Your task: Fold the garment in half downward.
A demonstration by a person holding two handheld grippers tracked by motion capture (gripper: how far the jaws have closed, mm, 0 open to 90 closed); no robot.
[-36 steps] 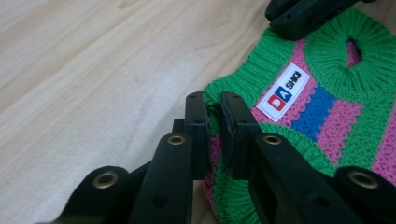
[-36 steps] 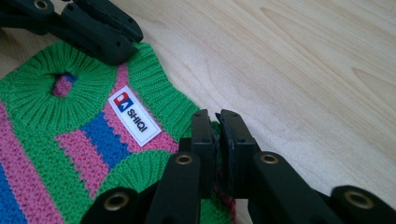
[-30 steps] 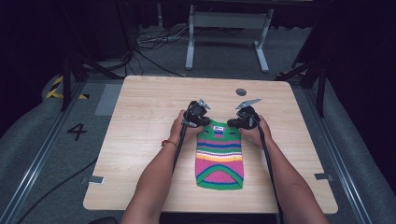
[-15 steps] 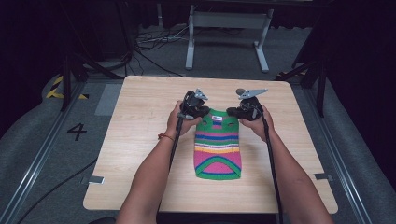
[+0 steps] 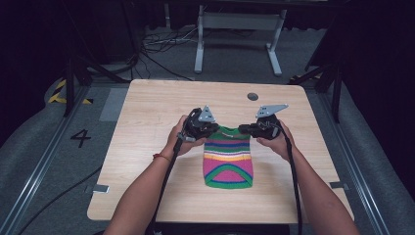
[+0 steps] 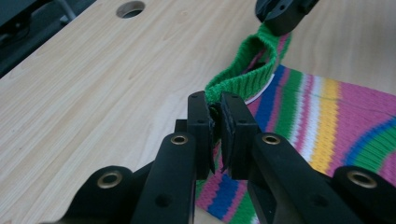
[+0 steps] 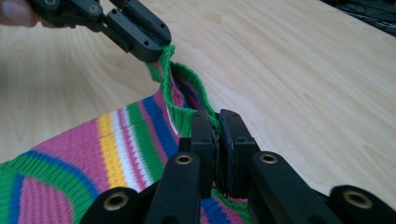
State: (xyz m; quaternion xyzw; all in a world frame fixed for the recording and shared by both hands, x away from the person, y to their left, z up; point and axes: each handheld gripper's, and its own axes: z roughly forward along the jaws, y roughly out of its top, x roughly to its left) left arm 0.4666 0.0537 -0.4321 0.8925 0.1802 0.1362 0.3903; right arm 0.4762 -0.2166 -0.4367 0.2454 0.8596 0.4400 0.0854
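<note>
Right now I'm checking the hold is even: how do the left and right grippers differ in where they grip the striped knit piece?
The left gripper pinches the left end of the striped knit piece's green ribbed edge; the right gripper pinches the right end. The left one's grey plate stands up like a peak, while the right one's lies flatter. Both are shut on the edge, lifting it off the table.

One striped knitted piece (image 5: 228,159) at mid-table. Two grippers: left gripper (image 5: 211,131), right gripper (image 5: 243,129). One wooden table (image 5: 147,117), one round hole (image 5: 252,96) far right.
</note>
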